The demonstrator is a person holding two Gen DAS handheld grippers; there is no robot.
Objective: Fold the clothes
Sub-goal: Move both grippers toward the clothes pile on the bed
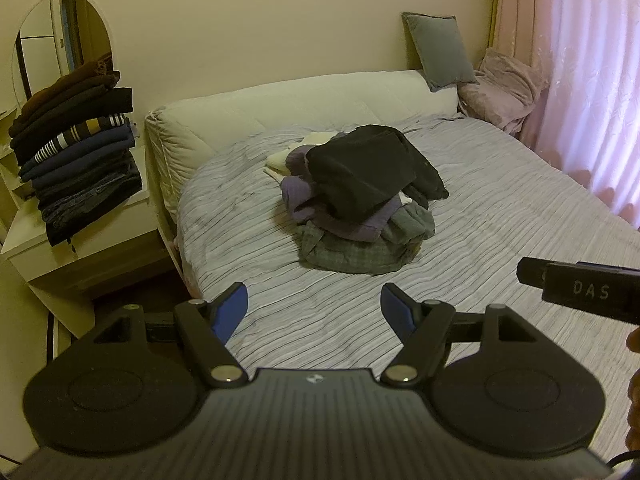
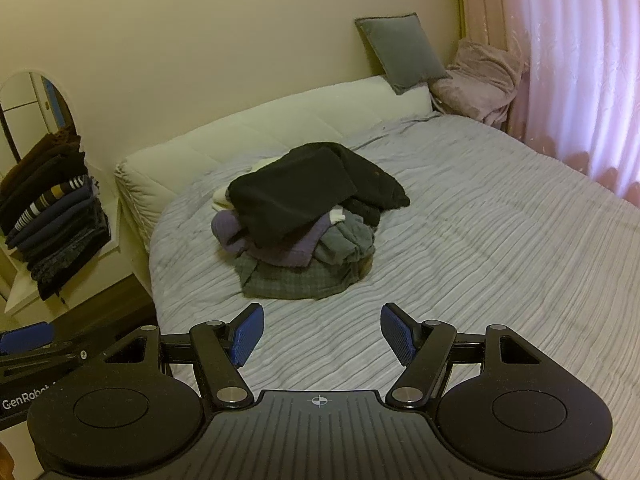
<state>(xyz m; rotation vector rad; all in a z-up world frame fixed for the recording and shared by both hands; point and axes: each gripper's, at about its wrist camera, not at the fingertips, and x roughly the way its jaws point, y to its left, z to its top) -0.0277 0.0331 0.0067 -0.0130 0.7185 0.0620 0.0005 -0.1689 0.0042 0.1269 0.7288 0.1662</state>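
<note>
The left gripper and right gripper both hover over the near part of the bed, blue-padded fingers spread wide and holding nothing; the heap of unfolded clothes sits mid-bed, well apart from both, a black garment draped on top, purple, grey and checked pieces beneath, a cream one mostly hidden behind; nothing lies between grippers and heap but striped bedspread; far left, a stack of folded clothes leans on a white side table before an oval mirror; far right, a grey cushion and crumpled pink blanket rest by the pink curtain; the table is cut off at the frame edge
</note>
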